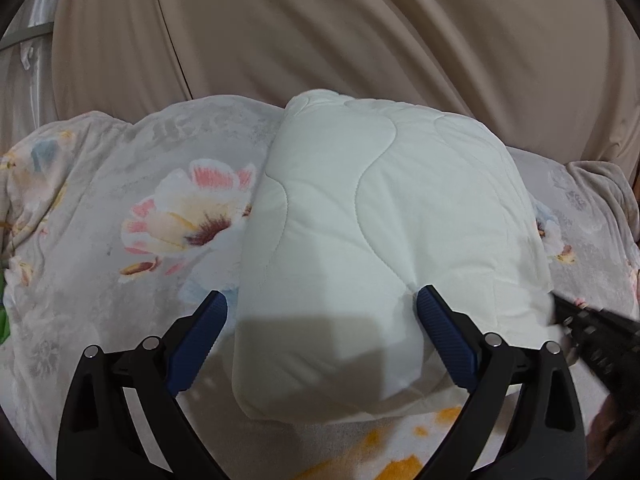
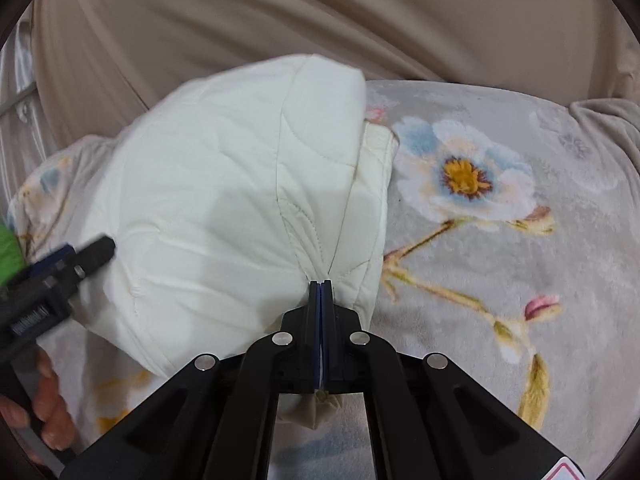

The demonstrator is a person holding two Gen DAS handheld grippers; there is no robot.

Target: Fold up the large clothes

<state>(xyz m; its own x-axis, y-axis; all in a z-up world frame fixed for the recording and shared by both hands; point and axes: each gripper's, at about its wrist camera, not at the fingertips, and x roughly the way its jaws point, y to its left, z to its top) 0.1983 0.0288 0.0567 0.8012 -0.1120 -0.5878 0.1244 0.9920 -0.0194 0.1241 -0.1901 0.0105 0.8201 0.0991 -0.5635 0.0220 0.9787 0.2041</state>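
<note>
Pinching the folded white quilted garment (image 2: pixel 224 200), the right gripper (image 2: pixel 321 282) was clenched; the left gripper (image 1: pixel 322 300) gaped, straddling it on the floral blanket (image 1: pixel 120 216)

Folded quilt (image 1: pixel 392 216) on blanket (image 1: pixel 120 184)

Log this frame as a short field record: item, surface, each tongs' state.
item: white quilted cover, folded into a thick bundle
surface: flowered blanket, beige curtain behind
left tongs: open, straddling the bundle's near left end, not clamped
right tongs: shut on the cover's bunched near edge
fold: bundle lies on the blanket
</note>
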